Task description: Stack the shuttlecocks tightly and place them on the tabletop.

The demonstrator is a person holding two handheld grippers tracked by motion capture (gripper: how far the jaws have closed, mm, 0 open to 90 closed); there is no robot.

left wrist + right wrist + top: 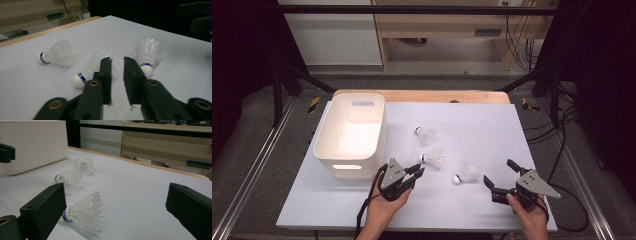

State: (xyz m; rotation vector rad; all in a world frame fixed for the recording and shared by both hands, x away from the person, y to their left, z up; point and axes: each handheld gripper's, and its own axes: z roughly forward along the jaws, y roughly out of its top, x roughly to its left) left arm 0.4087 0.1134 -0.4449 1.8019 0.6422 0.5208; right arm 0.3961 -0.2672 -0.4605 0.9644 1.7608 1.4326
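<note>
**Left gripper lining up on middle shuttlecock**

Step in hand, by the look of it: clearing shuttlecocks off the bench (492,210) into the white bin (328,131). Three left lying on their sides, well apart from each other: far shuttlecock (425,134), middle shuttlecock (432,159), near shuttlecock (466,173).

Left gripper (417,170) just beside the bin's near corner, aimed at the middle one. Jaws parted a narrow gap, nothing between them (cork end sits just left of the left jaw in the left gripper view (79,80)).

Right gripper (498,176) low over the bench, jaws spread wide, empty, near shuttlecock ahead of them.

Next, probably: spread left jaws wider, advance, straddle the cork end, pinch lightly (feathers crush easily), lift over the bin rim, release.
</note>
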